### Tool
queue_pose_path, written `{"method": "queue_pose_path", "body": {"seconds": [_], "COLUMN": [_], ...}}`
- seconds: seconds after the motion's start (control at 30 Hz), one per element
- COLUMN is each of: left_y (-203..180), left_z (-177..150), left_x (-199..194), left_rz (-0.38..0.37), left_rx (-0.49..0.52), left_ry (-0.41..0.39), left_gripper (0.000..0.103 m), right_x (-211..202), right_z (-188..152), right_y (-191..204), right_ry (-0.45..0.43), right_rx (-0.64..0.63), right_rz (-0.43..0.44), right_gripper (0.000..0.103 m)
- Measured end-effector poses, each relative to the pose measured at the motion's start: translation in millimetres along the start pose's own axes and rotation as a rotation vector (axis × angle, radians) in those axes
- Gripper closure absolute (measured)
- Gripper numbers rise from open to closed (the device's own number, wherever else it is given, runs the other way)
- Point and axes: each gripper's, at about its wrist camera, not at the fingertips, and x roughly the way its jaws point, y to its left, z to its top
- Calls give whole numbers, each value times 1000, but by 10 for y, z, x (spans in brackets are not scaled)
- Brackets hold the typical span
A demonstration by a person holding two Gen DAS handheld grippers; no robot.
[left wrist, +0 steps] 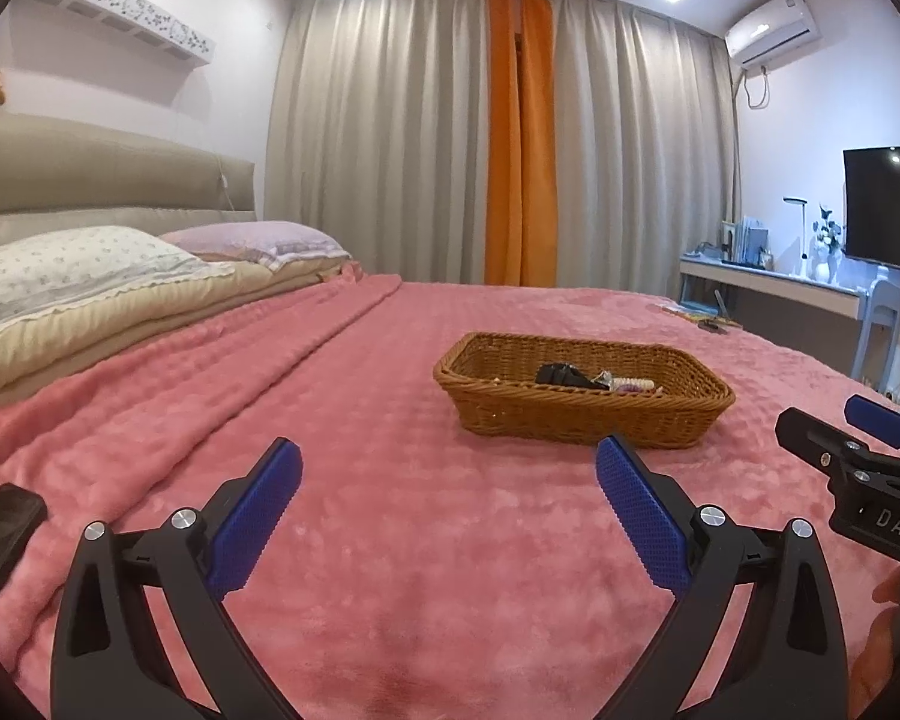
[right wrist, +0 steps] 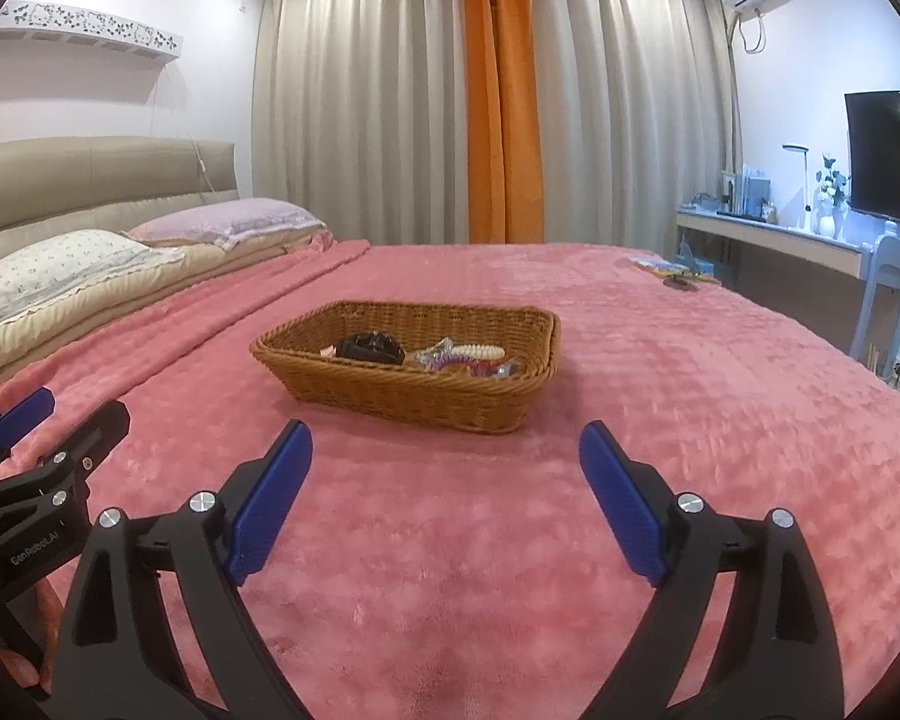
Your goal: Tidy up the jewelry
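While the jewelry lies piled in the wicker basket on the pink bed, both the left gripper and right gripper hover near it, fingers wide, holding nothing.

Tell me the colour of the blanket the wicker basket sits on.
Pink, a plush textured blanket under the basket; clearest in the right wrist view.

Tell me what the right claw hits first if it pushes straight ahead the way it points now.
Probably the wicker basket: it sits dead ahead of the open right claw, with only bare pink blanket between them. Aimed slightly downward, it might brush the blanket first; depth is unclear.
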Motion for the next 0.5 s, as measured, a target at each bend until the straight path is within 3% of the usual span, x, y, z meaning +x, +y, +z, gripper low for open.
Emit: {"method": "queue_pose_path", "body": {"seconds": [0.5], "left_y": [24], "left_z": [2], "left_x": [6], "left_rz": [-8], "left_rx": [-13], "left_ry": [12], "left_gripper": [8], "right_x": [6], "right_z": [-24], "right_y": [50], "right_ry": [12], "right_rx": [-22], "right_rz": [2], "right_gripper": [17]}}
